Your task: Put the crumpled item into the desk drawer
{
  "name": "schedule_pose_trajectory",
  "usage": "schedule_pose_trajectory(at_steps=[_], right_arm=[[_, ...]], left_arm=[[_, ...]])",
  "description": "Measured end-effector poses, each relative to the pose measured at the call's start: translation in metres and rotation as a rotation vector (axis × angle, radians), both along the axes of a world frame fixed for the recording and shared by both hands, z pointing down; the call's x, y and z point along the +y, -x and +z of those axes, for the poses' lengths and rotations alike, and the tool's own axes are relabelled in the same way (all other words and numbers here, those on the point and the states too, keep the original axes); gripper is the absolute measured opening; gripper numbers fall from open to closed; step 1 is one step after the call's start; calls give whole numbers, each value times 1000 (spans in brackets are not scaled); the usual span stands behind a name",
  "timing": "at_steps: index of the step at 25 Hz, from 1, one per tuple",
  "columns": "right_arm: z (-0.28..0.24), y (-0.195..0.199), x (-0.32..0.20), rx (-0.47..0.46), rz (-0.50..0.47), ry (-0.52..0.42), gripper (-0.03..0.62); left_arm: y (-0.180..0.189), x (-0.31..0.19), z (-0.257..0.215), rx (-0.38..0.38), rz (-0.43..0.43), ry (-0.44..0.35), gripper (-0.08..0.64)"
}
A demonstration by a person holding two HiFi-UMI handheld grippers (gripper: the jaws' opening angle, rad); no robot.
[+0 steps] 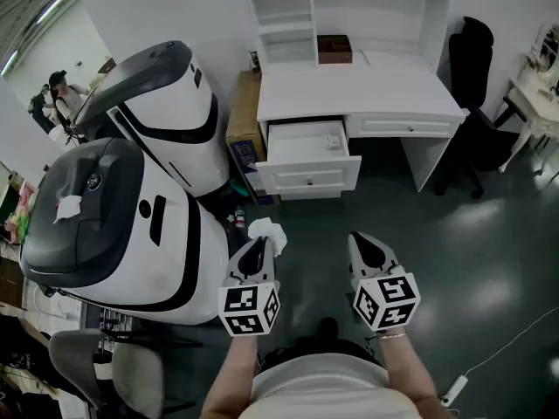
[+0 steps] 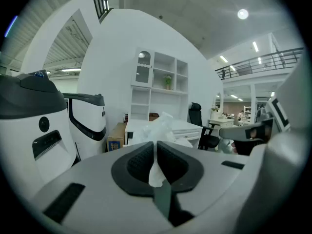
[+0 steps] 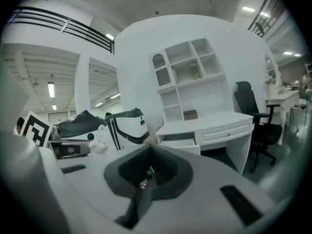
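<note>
Head view: left gripper [image 1: 260, 247] fingers pinch the crumpled item [image 1: 269, 230], open drawer [image 1: 310, 175] straight ahead below the table's [image 1: 349, 90] left end; right gripper [image 1: 367, 250] closed, empty.

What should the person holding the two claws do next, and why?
Probably carry the left claw forward to the desk drawer. The claw is already shut on the crumpled tissue, and the drawer stands pulled open ahead, some way across the floor.
</note>
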State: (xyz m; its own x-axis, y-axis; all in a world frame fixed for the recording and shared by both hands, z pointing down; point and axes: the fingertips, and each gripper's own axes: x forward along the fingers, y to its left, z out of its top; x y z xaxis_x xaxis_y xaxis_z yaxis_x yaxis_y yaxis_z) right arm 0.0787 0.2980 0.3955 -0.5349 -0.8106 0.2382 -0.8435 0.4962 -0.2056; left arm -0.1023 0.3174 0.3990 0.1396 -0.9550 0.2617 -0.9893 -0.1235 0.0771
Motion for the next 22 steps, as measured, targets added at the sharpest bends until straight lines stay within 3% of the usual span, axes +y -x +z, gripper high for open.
schedule_pose_trajectory(at_steps=[22], right_arm=[[-5, -31, -52, -48, 5, -17, 2]], left_arm=[[-17, -43, -3, -3, -62, -12, 14]])
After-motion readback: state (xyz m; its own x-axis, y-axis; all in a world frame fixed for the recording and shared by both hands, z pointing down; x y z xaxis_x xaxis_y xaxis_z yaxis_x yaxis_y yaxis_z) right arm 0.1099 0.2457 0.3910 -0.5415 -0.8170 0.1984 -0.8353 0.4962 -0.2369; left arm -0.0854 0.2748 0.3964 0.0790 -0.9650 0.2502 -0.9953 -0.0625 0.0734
